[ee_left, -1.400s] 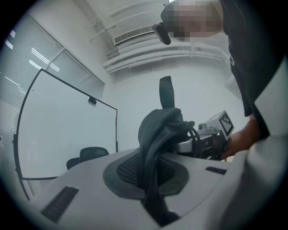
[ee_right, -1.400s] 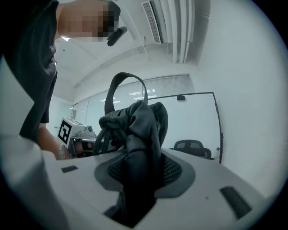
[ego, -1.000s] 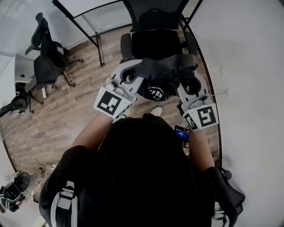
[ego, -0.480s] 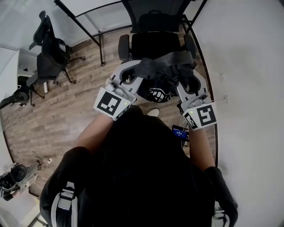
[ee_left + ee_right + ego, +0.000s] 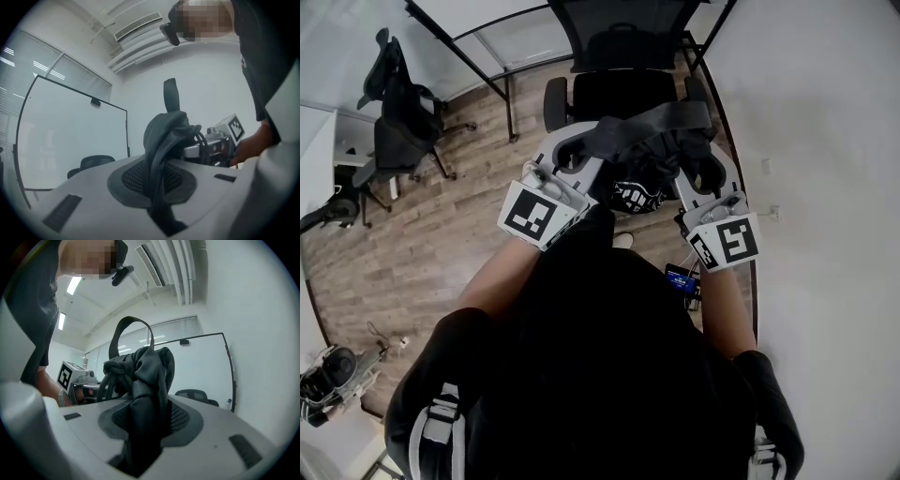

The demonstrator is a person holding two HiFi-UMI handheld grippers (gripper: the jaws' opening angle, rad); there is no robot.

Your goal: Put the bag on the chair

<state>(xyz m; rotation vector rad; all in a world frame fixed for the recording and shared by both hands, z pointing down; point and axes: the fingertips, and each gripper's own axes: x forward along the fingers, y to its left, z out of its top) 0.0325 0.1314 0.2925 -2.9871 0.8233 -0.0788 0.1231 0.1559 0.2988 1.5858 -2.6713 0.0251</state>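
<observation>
The person stands facing the chair (image 5: pixel 623 92) with both forearms stretched forward side by side. The left claw (image 5: pixel 581 148) and the right claw (image 5: pixel 701 161) point level toward the seat, marker cubes nearest the body. In the left gripper view the jaws are nearly together, pinching a thin fold of the bag (image 5: pixel 656 150). In the right gripper view the jaws stand wider and clamp a thick bunch of the same fabric.

The bag hangs in the air between the two claws, over the front edge of the chair's seat; whether it touches the seat cannot be told. Nothing lies on the part of the seat that shows, and the armrests flank it on both sides.

A white wall (image 5: pixel 825 141) runs close along the right. A black-framed whiteboard (image 5: pixel 70 140) stands behind the chair, and a second chair (image 5: pixel 401 127) is well apart at the left on the wooden floor (image 5: pixel 441 244). A small device with a blue screen (image 5: pixel 682 279) shows just beside the right forearm.

The bag is black, soft and crumpled. A wide strap (image 5: pixel 661 117) runs across its top from claw to claw, white print (image 5: pixel 633 198) marks its lower part, and a loop handle (image 5: pixel 131 329) stands up.
</observation>
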